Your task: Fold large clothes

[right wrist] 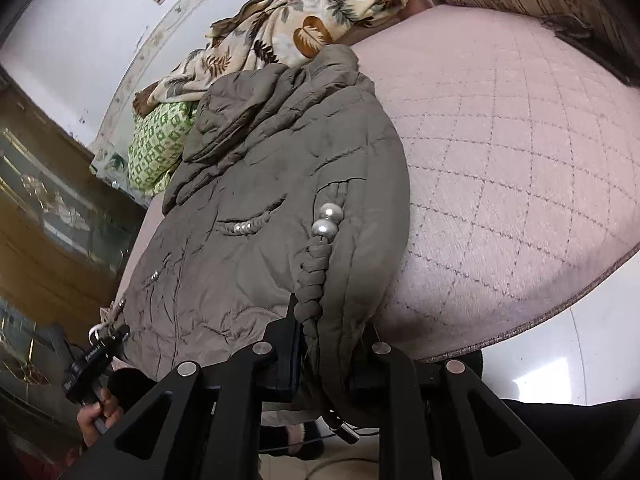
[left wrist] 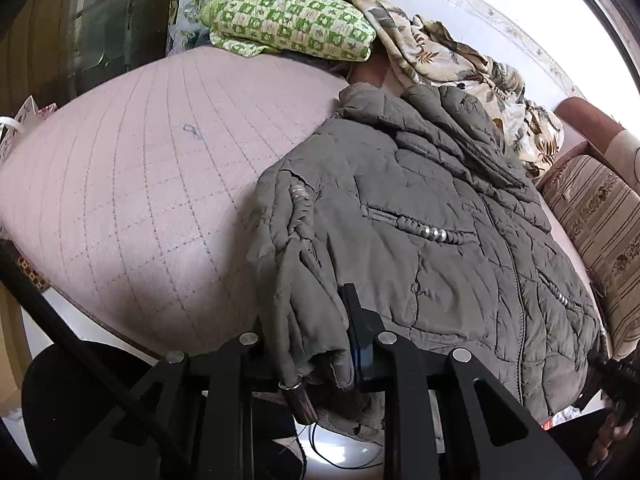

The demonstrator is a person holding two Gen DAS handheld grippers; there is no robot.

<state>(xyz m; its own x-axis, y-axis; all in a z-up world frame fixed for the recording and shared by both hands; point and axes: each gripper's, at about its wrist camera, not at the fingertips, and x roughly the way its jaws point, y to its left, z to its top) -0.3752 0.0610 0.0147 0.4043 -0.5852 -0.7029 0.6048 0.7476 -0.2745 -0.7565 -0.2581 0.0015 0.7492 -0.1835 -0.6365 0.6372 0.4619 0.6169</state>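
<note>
A grey-olive padded jacket (left wrist: 440, 208) (right wrist: 260, 184) lies front up on a pink quilted bed (left wrist: 140, 160) (right wrist: 520, 140), collar at the far end. Silver beads trim its pockets and sides. My left gripper (left wrist: 316, 340) is shut on the jacket's near hem corner, and bunched fabric hides its left finger. My right gripper (right wrist: 328, 344) is shut on the other near corner, where a braided cord with silver beads (right wrist: 328, 220) runs between the fingers. In the right wrist view the left gripper (right wrist: 118, 334) shows at the hem, held by a hand (right wrist: 98, 408).
A folded green checked cloth (left wrist: 292, 20) (right wrist: 156, 152) and a floral blanket (left wrist: 460, 52) (right wrist: 300, 12) lie at the far end of the bed. A striped cushion (left wrist: 600, 216) stands beside the jacket. A glass-fronted cabinet (right wrist: 52, 208) flanks the bed, with white floor (right wrist: 560, 360) below its edge.
</note>
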